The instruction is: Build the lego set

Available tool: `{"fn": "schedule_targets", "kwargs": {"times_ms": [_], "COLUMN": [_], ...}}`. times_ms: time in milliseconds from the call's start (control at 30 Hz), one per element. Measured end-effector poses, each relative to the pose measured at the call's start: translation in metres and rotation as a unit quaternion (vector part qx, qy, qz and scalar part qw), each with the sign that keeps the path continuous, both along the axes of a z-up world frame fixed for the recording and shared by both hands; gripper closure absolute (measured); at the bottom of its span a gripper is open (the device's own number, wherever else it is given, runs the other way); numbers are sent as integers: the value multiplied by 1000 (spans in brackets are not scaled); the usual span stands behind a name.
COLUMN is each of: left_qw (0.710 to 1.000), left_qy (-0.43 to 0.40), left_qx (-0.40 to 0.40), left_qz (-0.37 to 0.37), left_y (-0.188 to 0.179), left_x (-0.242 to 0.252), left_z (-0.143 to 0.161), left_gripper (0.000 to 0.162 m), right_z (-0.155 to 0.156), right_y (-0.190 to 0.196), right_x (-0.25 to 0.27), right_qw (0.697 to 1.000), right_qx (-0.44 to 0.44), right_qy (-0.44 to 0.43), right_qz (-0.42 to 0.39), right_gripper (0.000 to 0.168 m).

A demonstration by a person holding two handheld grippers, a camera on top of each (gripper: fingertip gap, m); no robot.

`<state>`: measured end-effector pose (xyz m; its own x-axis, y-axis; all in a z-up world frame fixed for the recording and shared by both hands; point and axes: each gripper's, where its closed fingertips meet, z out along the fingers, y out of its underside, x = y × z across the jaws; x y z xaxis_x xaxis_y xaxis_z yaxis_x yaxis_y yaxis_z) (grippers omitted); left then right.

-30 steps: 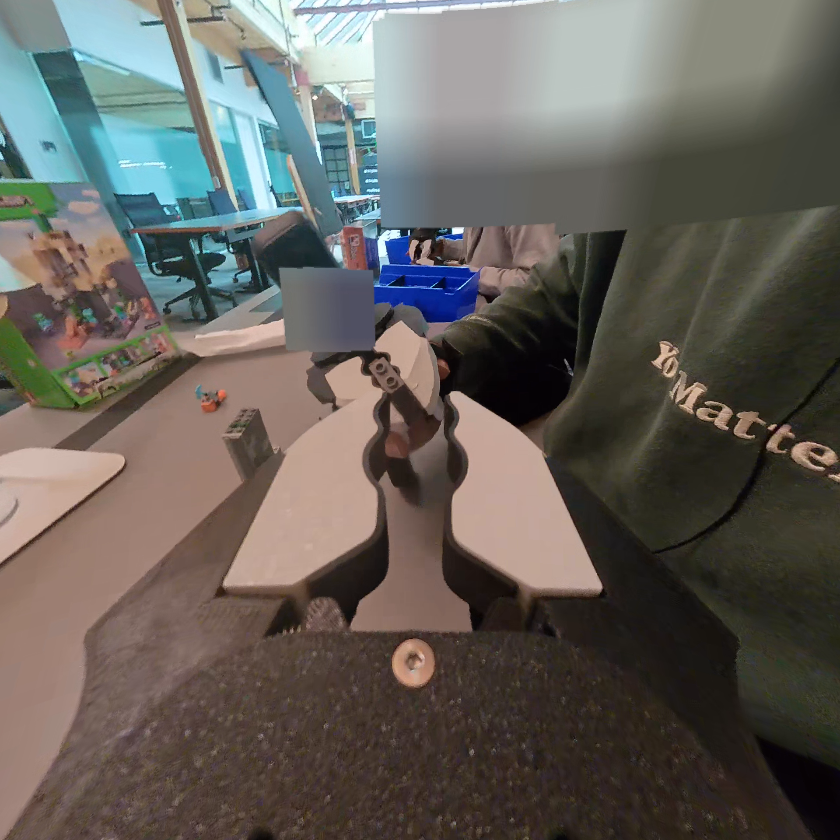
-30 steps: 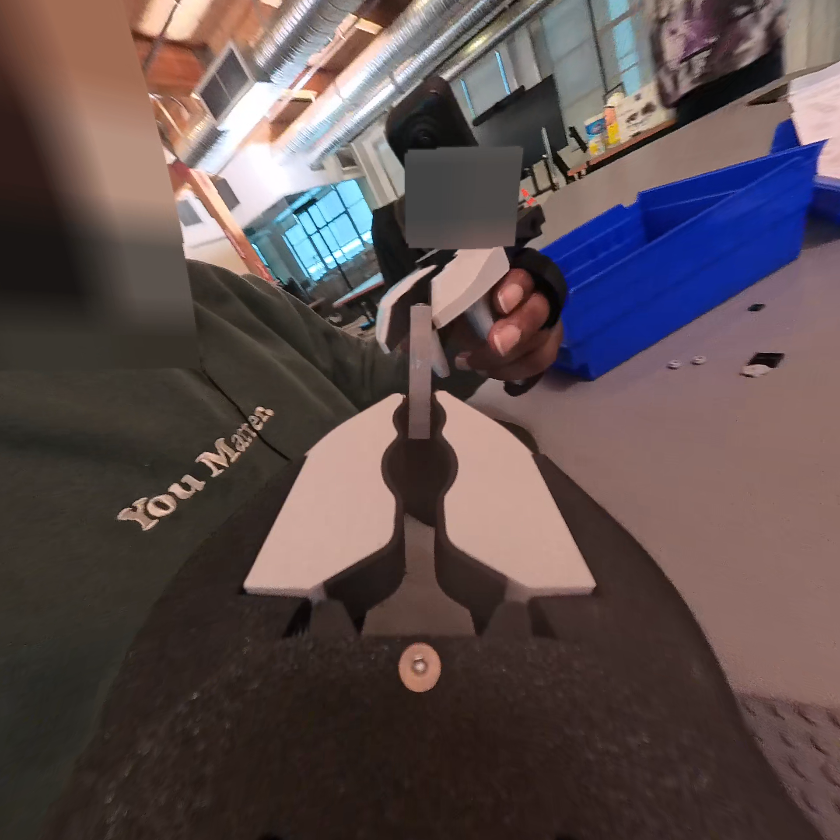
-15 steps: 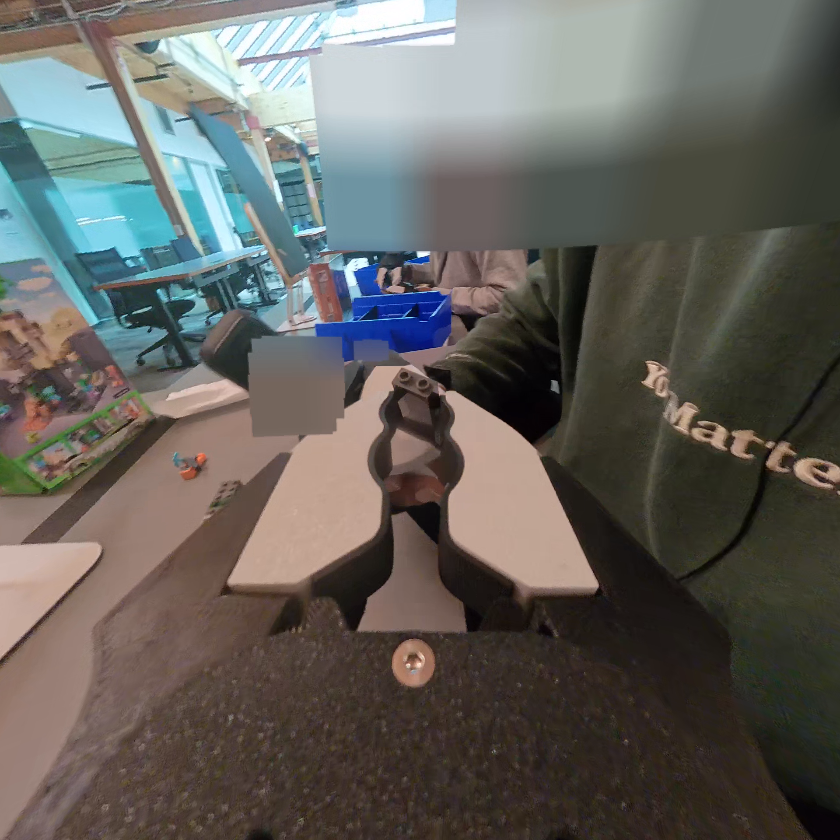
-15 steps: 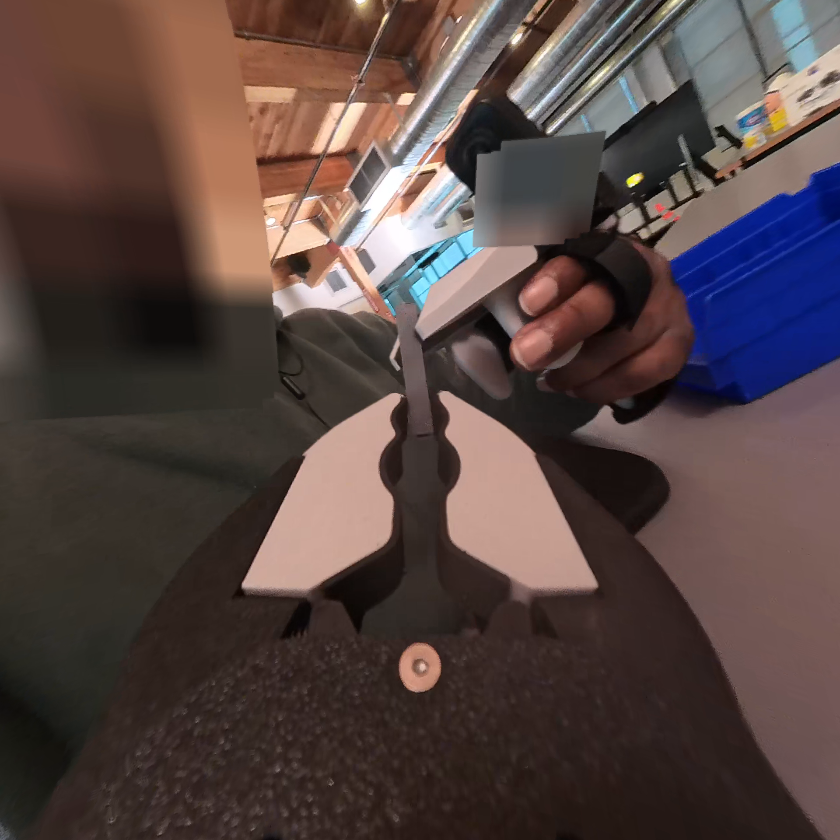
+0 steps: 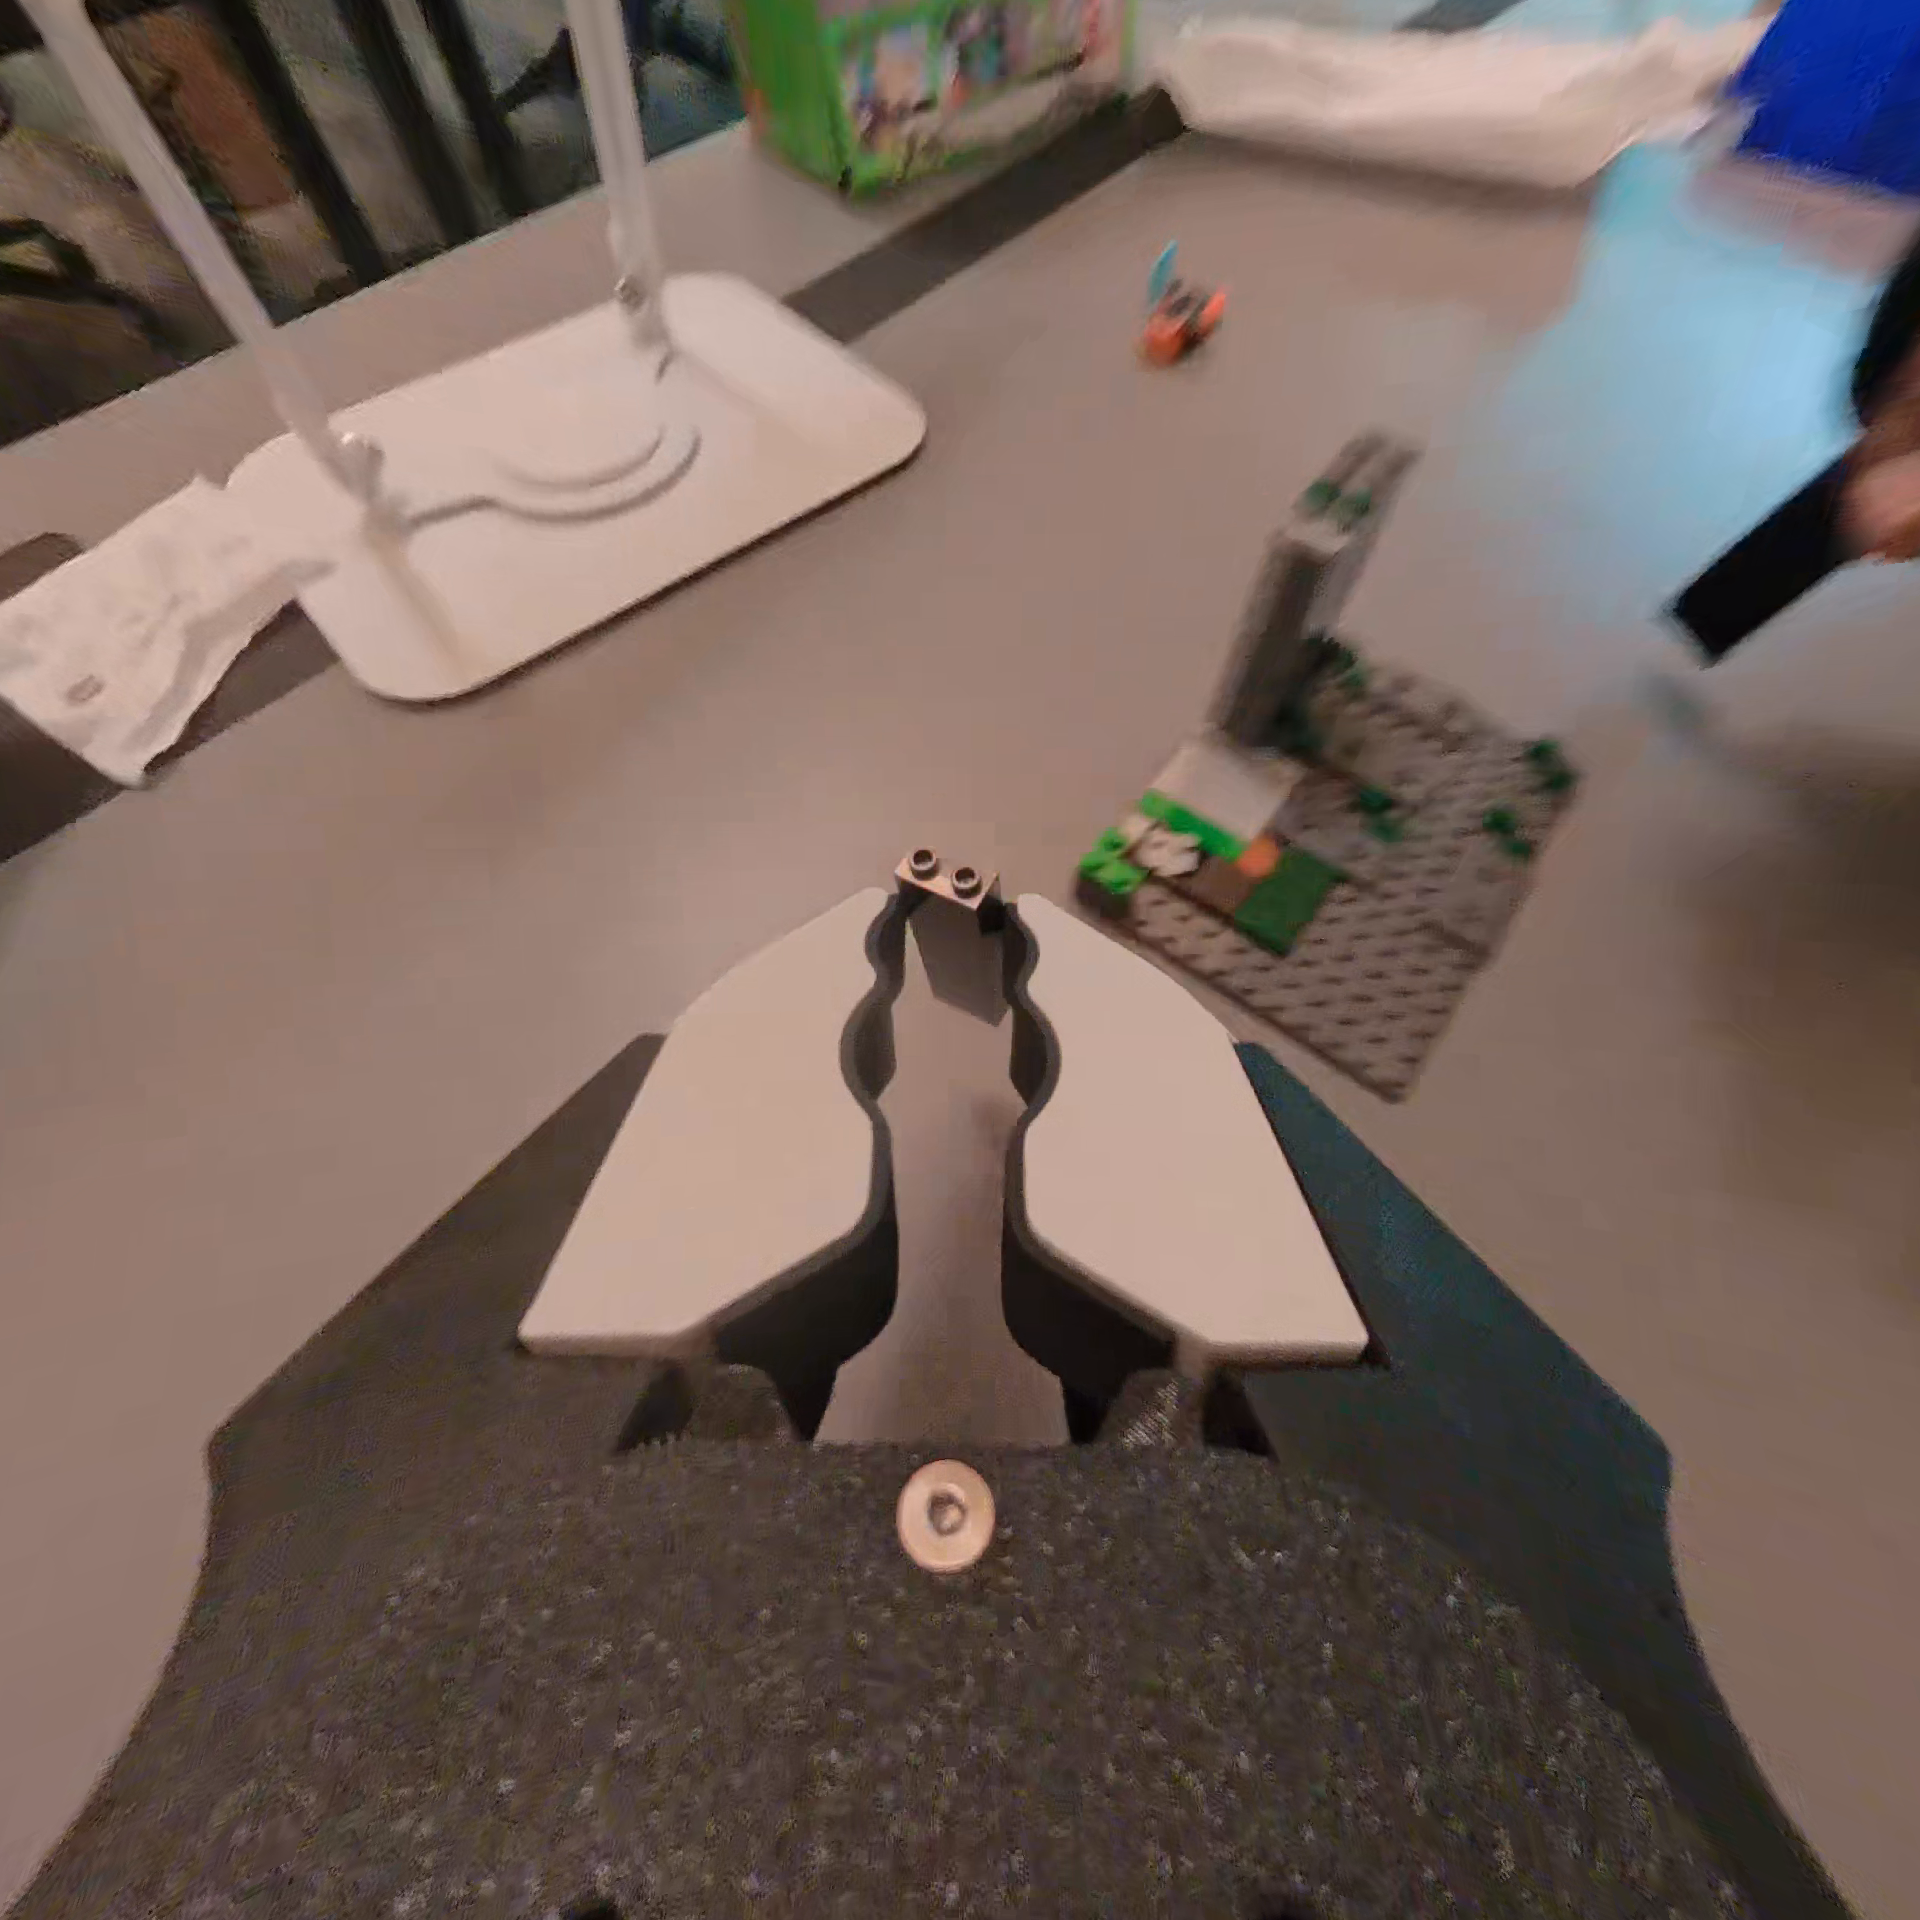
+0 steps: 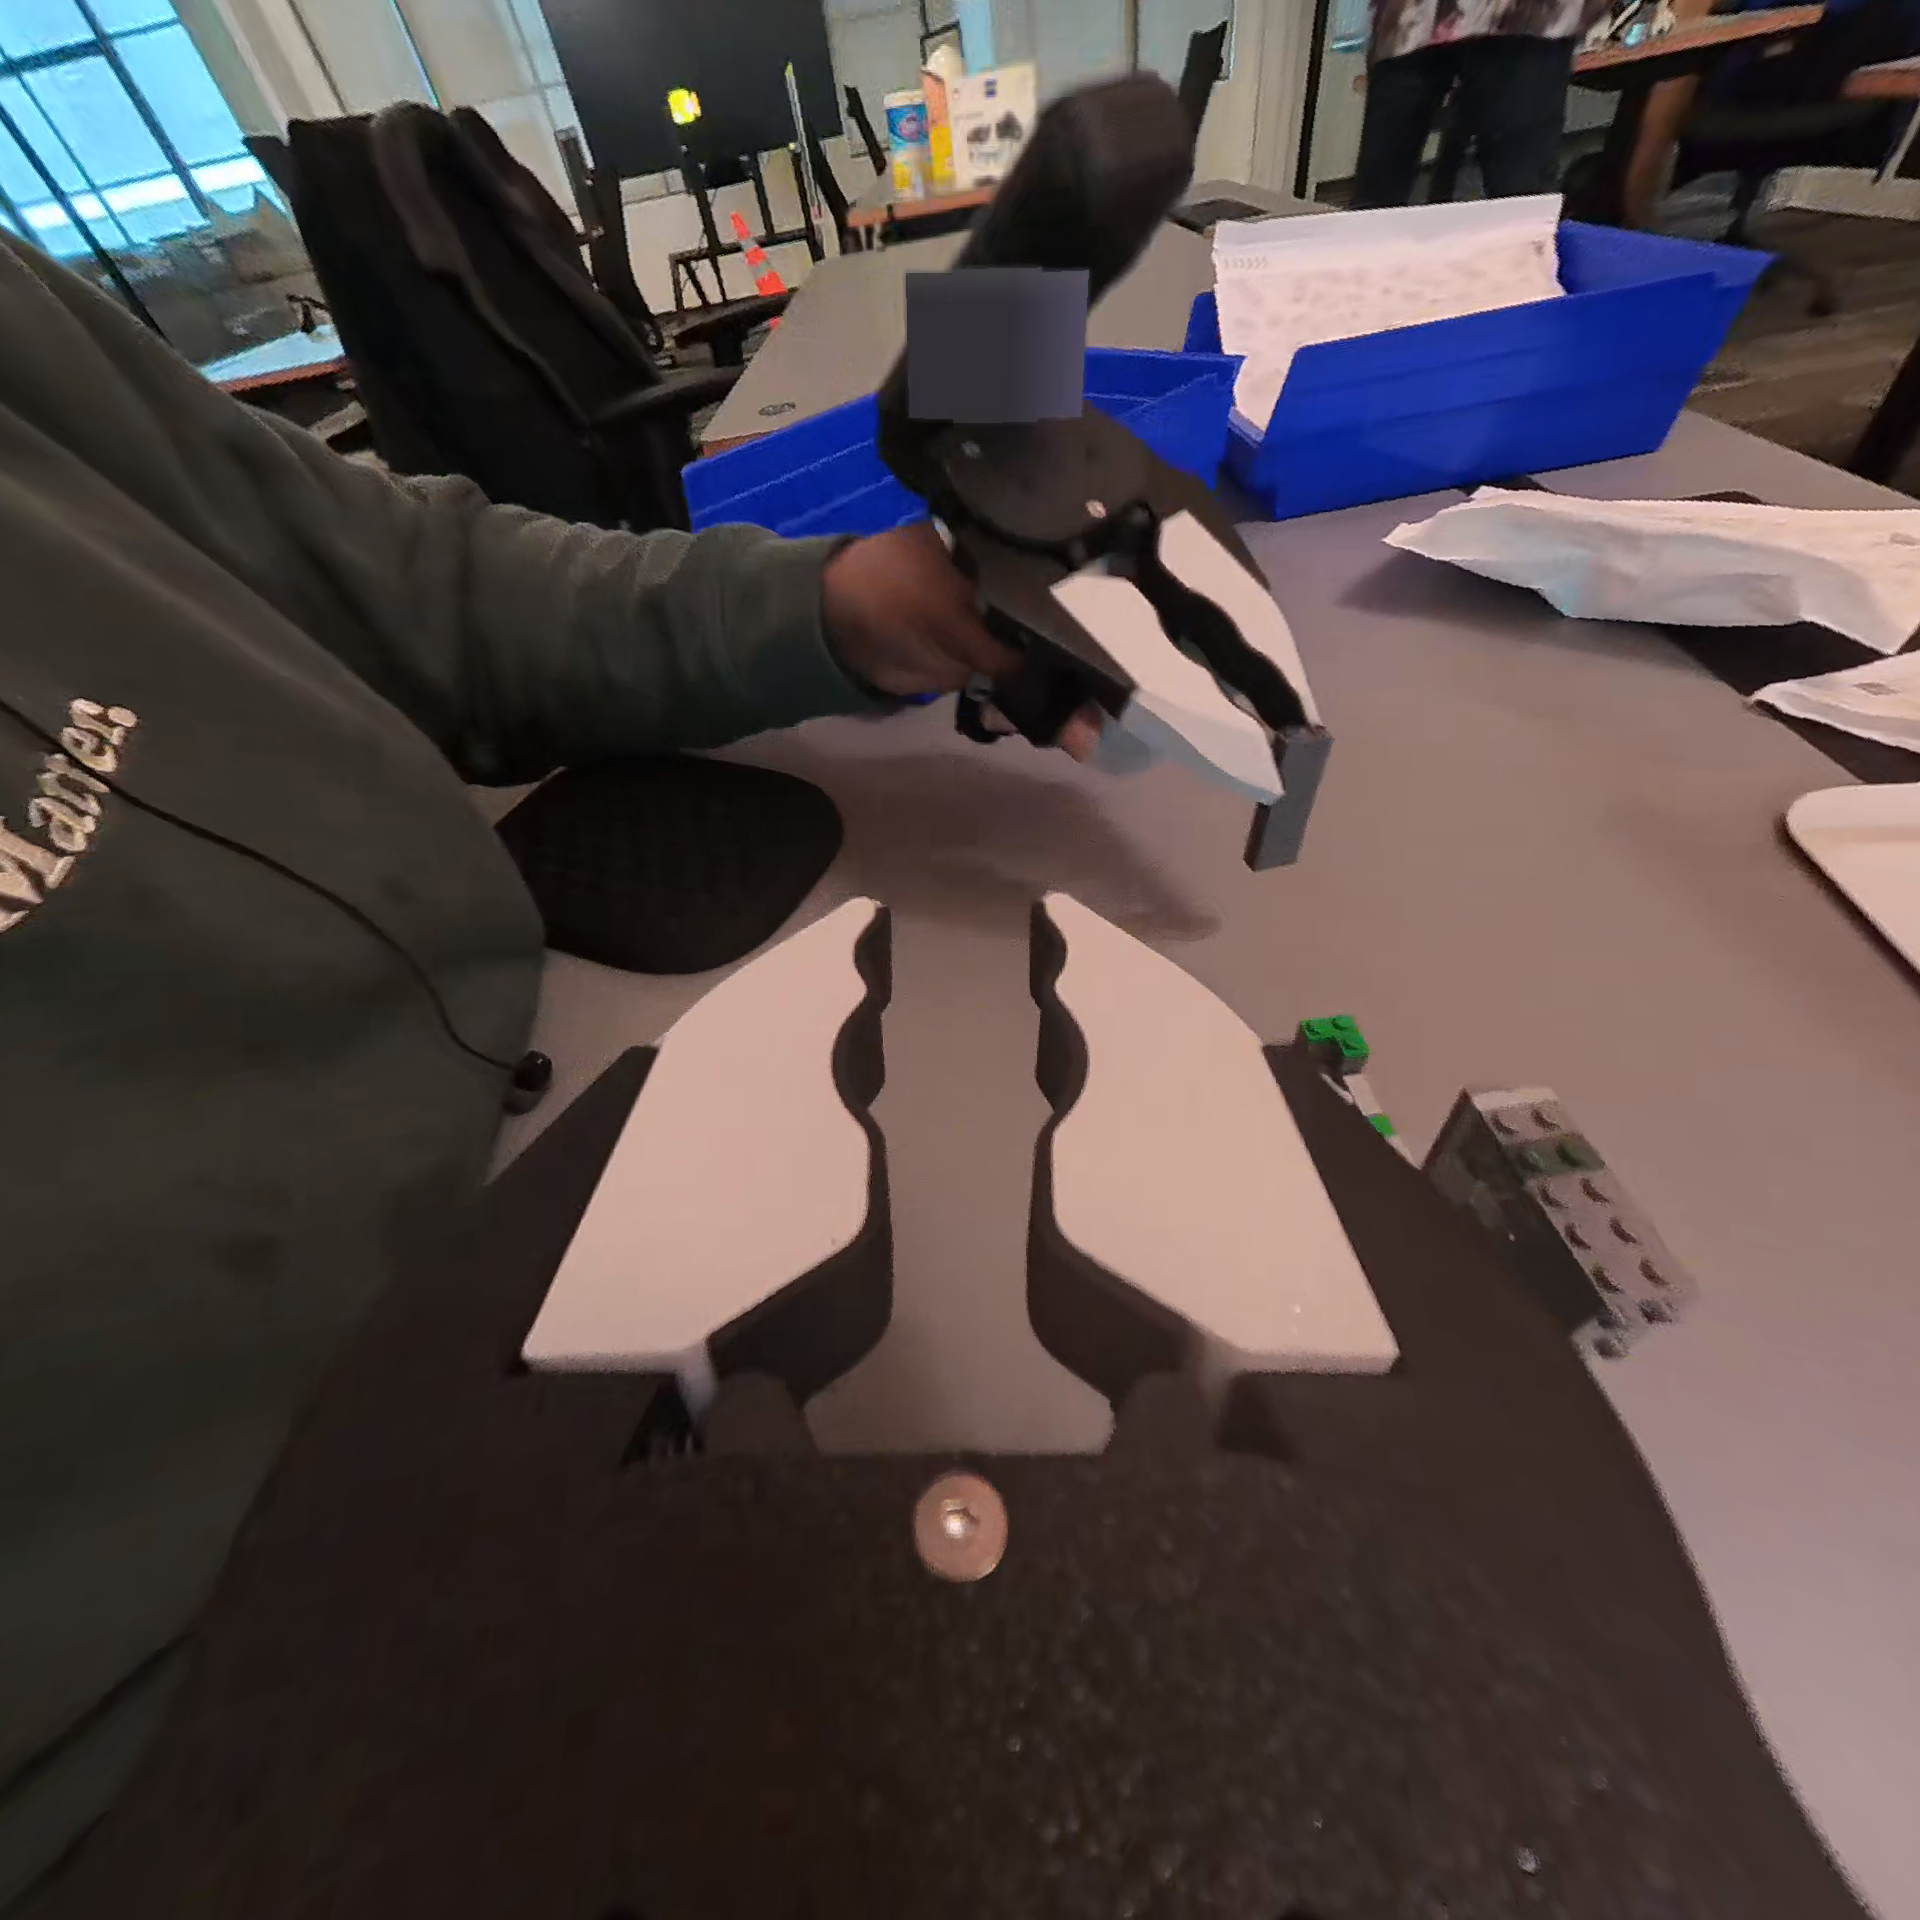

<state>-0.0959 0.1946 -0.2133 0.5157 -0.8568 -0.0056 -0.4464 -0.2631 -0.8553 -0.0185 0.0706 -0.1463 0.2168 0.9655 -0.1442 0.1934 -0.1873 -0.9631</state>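
1. The left gripper [image 5: 948, 906] clamps a tall grey two-stud brick [image 5: 954, 940] above bare table [image 5: 520, 935], near the grey baseplate build [image 5: 1340, 873].
2. The right gripper [image 6: 958, 935] gapes empty.
3. A second ago the right gripper pinched this brick; both now tilt down from the green sweatshirt [image 6: 208, 727] towards the table.

We see a dark grey brick [image 5: 951, 935] with two studs. The baseplate [image 5: 1382, 935] is grey and studded, with green patches, one orange spot and a white tile at the corner nearest the brick. The bench [image 5: 623, 831] is plain grey. Hand-held gripper fingers [image 5: 748, 1143] are white over black. Bins [image 6: 1455, 384] are blue, the sleeve [image 6: 468, 623] dark green, and the box [image 5: 935, 83] bright green.
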Motion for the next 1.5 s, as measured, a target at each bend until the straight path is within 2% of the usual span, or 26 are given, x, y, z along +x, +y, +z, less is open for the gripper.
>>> {"fn": "schedule_targets", "kwargs": {"times_ms": [167, 600, 767, 800, 867, 900, 1033, 1167, 1267, 1367, 1500], "left_qw": [999, 1000, 999, 998, 996, 994, 984, 963, 941, 920, 905], "left_qy": [33, 24, 34, 27, 6, -3, -33, 3, 38, 78, 95], "left_qx": [3, 7, 36, 48, 76, 95, 128, 147, 120, 79, 23], "left_qz": [3, -10, 14, 22, 40, 56, 121, 227, 313, 375, 413], "left_y": [17, 12, 4, 0, -9, -12, -21, -15, -10, -12, -18], "left_x": [2, -1, -13, -17, -29, -40, -98, -187, -261, -324, -373], "left_z": [-34, -35, -7, 6, 39, 57, 114, 141, 139, 124, 95], "left_gripper": [145, 137, 132, 134, 151, 162, 162, 162, 162, 162, 159], "right_z": [-7, -11, -10, -10, -10, -11, -13, -15, -16, -17, -21], "right_y": [3, 6, 6, 5, 5, 5, 4, 2, 1, 0, -1], "right_x": [7, 9, 9, 8, 8, 8, 6, 4, 3, 2, 0], "right_qw": [1000, 1000, 1000, 1000, 1000, 1000, 1000, 1000, 1000, 1000, 1000], "right_qx": [12, -2, 1, 0, -2, -3, -6, -7, -9, -11, -15], "right_qy": [-13, 0, -1, 0, 1, 1, -2, -5, -6, -10, -16], "right_qz": [-12, -12, -13, -12, -10, -9, -5, -1, 1, 3, 5], "right_gripper": [145, 146, 146, 146, 146, 146, 146, 146, 146, 146, 146]}}
